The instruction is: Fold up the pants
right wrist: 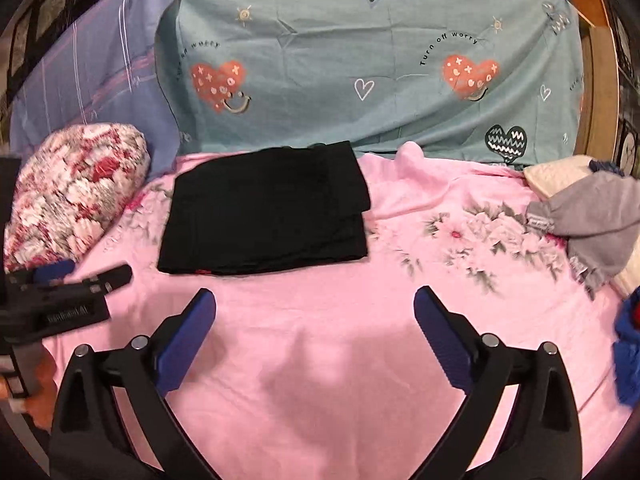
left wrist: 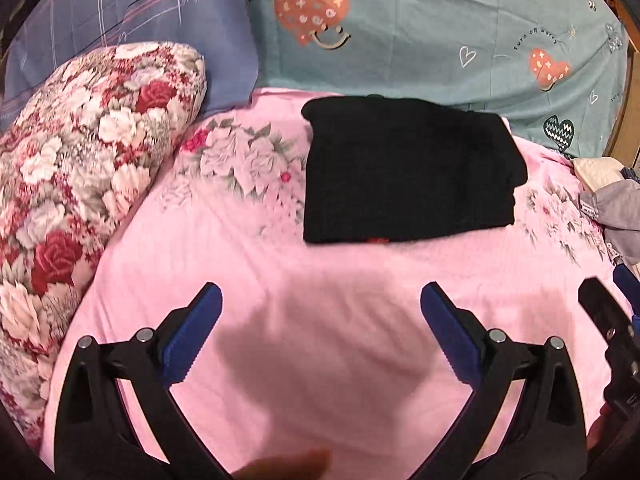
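Black pants (left wrist: 408, 172) lie folded into a compact rectangle on the pink floral bedsheet (left wrist: 280, 280), near the far edge of the sheet; the right wrist view has the pants (right wrist: 264, 208) left of centre. My left gripper (left wrist: 320, 304) hangs over bare pink sheet, well short of the pants, jaws wide apart with nothing between them. My right gripper (right wrist: 314, 306) is likewise open and empty, below and slightly right of the pants. Each gripper shows at the edge of the other's view: the right one (left wrist: 612, 320), the left one (right wrist: 80, 280).
A red-and-white floral pillow (left wrist: 80, 184) lies at the left. A teal heart-print sheet (left wrist: 440, 32) and a lilac striped cloth (left wrist: 120, 20) cover the back. Grey and cream clothes (right wrist: 600, 220) and a blue garment (right wrist: 628, 356) are heaped at the right, by a wooden frame (right wrist: 596, 92).
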